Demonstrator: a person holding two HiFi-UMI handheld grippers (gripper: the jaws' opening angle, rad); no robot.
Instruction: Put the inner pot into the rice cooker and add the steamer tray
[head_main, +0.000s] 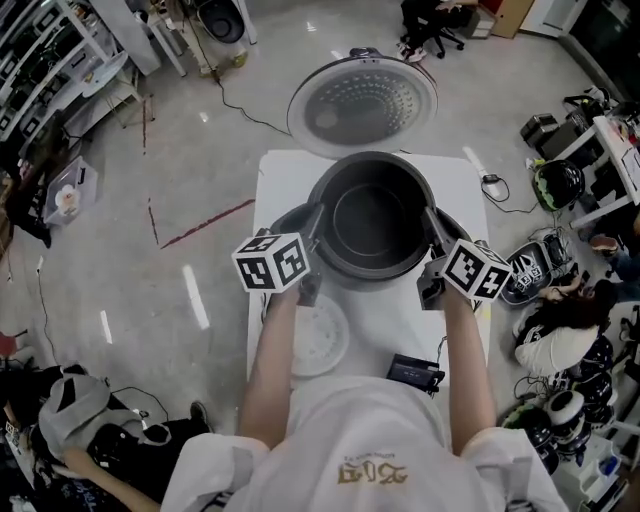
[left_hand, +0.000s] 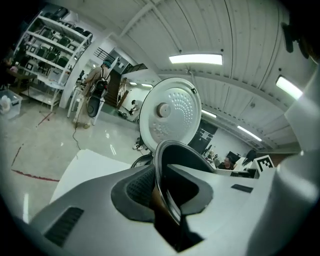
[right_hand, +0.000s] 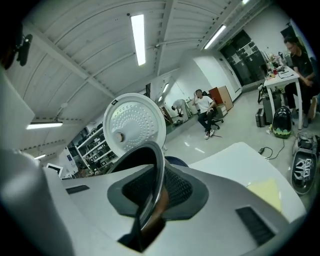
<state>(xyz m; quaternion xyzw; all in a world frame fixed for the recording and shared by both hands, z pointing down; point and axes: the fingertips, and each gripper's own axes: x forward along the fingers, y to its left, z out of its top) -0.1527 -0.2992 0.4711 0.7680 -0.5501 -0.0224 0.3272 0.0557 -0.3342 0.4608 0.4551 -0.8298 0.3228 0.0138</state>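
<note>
The dark grey inner pot (head_main: 370, 225) hangs over the rice cooker (head_main: 283, 222), whose round perforated lid (head_main: 362, 105) stands open behind it. My left gripper (head_main: 313, 236) is shut on the pot's left rim and my right gripper (head_main: 432, 232) is shut on its right rim. In the left gripper view the pot's thin metal rim (left_hand: 170, 150) runs between the jaw pads of the left gripper (left_hand: 162, 187), with the lid (left_hand: 170, 115) beyond. The right gripper view shows the right gripper (right_hand: 152, 195) clamped the same way on the rim (right_hand: 159, 165). The white steamer tray (head_main: 320, 340) lies on the table near me.
The cooker stands on a small white table (head_main: 285, 180). A black device (head_main: 415, 372) lies at the table's near right edge, beside a yellow note (right_hand: 267, 192). Helmets, cables and bags (head_main: 560, 290) crowd the floor to the right; shelving (head_main: 60, 70) stands at the far left.
</note>
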